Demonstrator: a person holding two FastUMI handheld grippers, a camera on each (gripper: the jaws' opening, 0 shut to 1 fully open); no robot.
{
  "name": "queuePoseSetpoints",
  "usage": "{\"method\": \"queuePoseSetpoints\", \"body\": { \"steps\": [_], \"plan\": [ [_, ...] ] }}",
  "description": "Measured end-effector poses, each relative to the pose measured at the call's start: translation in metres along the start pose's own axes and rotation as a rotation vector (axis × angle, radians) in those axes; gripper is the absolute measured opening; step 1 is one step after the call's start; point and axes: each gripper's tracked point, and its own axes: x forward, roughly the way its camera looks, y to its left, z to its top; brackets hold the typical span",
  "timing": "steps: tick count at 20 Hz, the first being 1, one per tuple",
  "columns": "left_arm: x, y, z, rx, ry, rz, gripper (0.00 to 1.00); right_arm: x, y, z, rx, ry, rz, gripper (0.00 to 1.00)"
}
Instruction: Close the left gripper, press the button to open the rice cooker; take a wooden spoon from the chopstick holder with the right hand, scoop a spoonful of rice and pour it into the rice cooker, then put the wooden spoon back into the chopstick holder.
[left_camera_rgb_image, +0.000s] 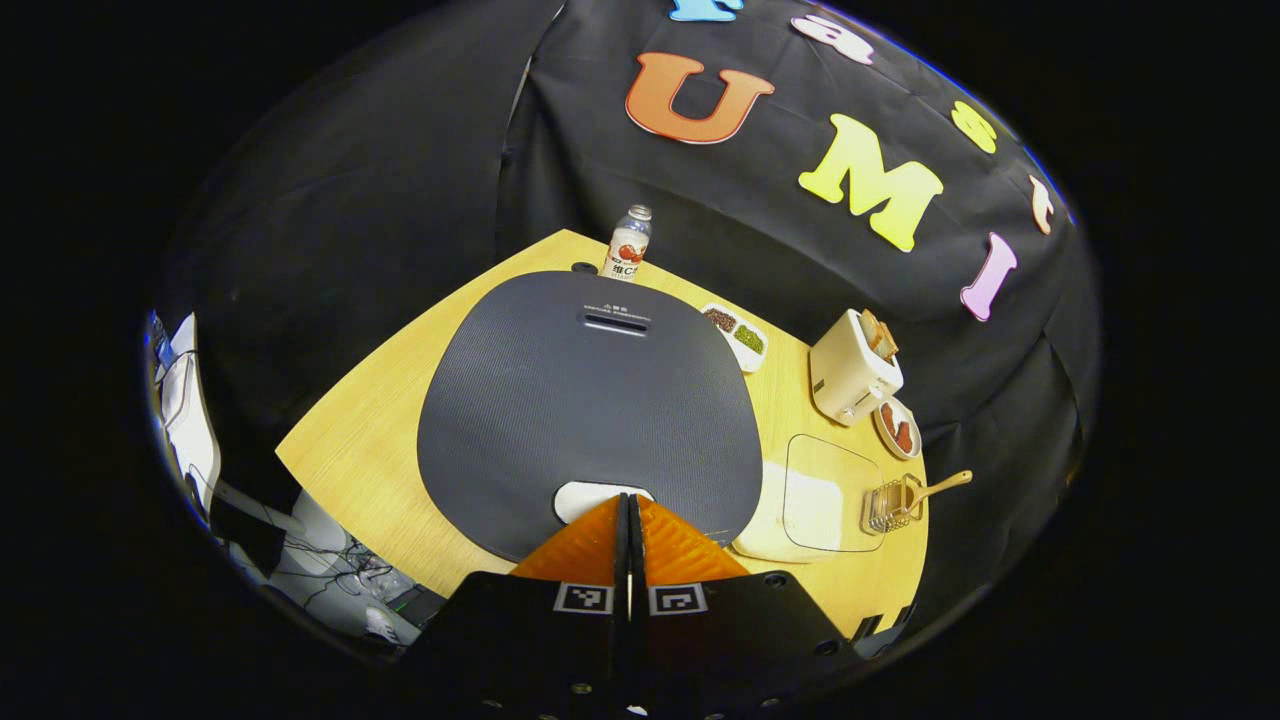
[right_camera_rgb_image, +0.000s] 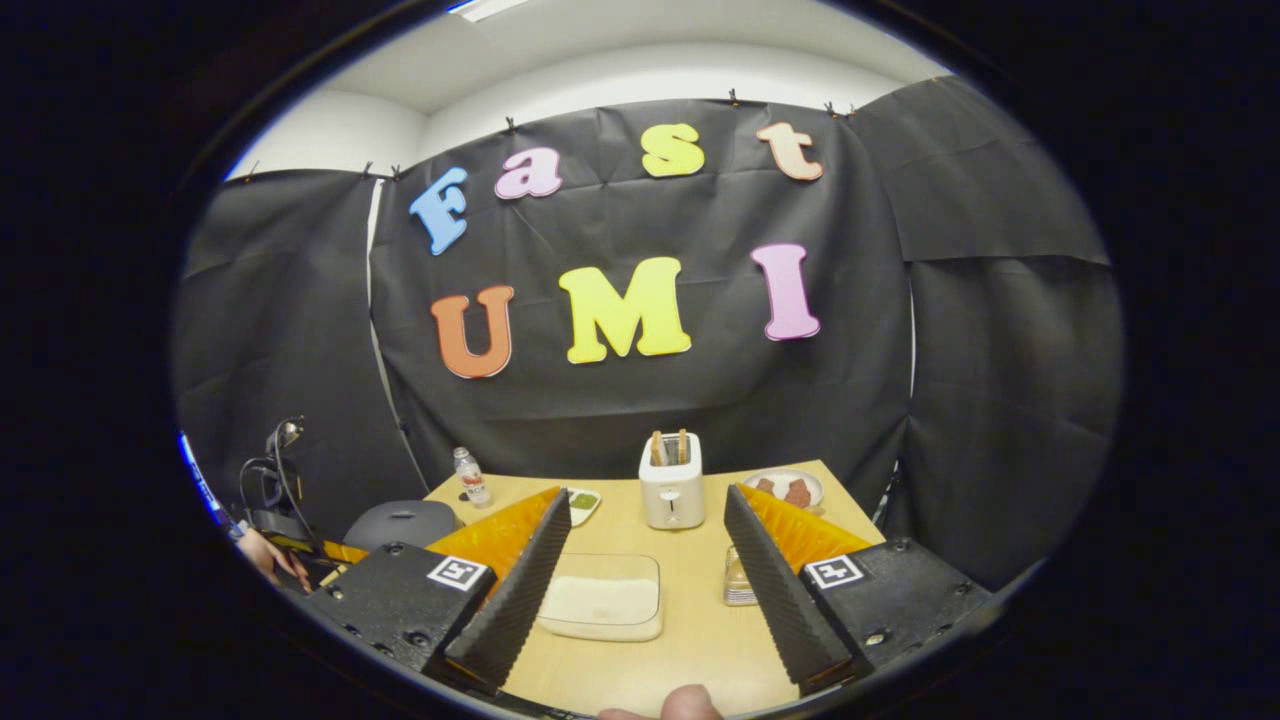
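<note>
Left gripper view: unreadable label on bottle (left_camera_rgb_image: 628, 243).

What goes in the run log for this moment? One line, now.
left tool shut over white button | rice cooker lid closed | right tool open, empty | wooden spoon in holder

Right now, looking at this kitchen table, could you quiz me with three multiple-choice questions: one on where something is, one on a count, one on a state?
1. Where is the wooden spoon?
A. in the wire chopstick holder
B. in the rice container
C. on the plate

2. How many bread slices stand in the toaster?
A. none
B. two
C. four

3. How is the rice cooker lid?
A. wide open
B. removed
C. closed

Answers:
1. A, its handle sticks out of the holder.
2. B, two slices show in the right gripper view.
3. C, the lid lies flat, with the shut left gripper at its button.
</note>
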Motion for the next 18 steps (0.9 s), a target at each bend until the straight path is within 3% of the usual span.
{"method": "queuePoseSetpoints", "body": {
  "steps": [4,5,7,8,15,18],
  "plan": [
    [-0.003,-0.002,0.007,0.018,-0.024,-0.004,0.00,0.003,0.001,0.001,0.001,-0.001,0.000,0.96],
    [-0.002,-0.001,0.009,0.029,-0.026,-0.001,0.00,0.003,0.002,0.001,0.000,-0.001,0.002,1.00],
    [0.003,0.003,0.007,0.042,-0.018,0.013,0.00,0.003,0.005,-0.001,-0.006,0.004,0.009,0.96],
    [0.004,0.002,0.007,0.042,-0.015,0.016,0.00,0.003,0.006,-0.001,-0.011,0.002,0.010,1.00],
    [0.007,0.002,-0.005,0.021,0.006,0.016,0.00,-0.001,0.011,-0.004,-0.013,-0.007,0.032,1.00],
    [0.007,0.006,-0.004,0.088,-0.014,0.048,0.00,-0.004,0.009,0.000,-0.027,-0.024,0.034,1.00]
  ]
}}
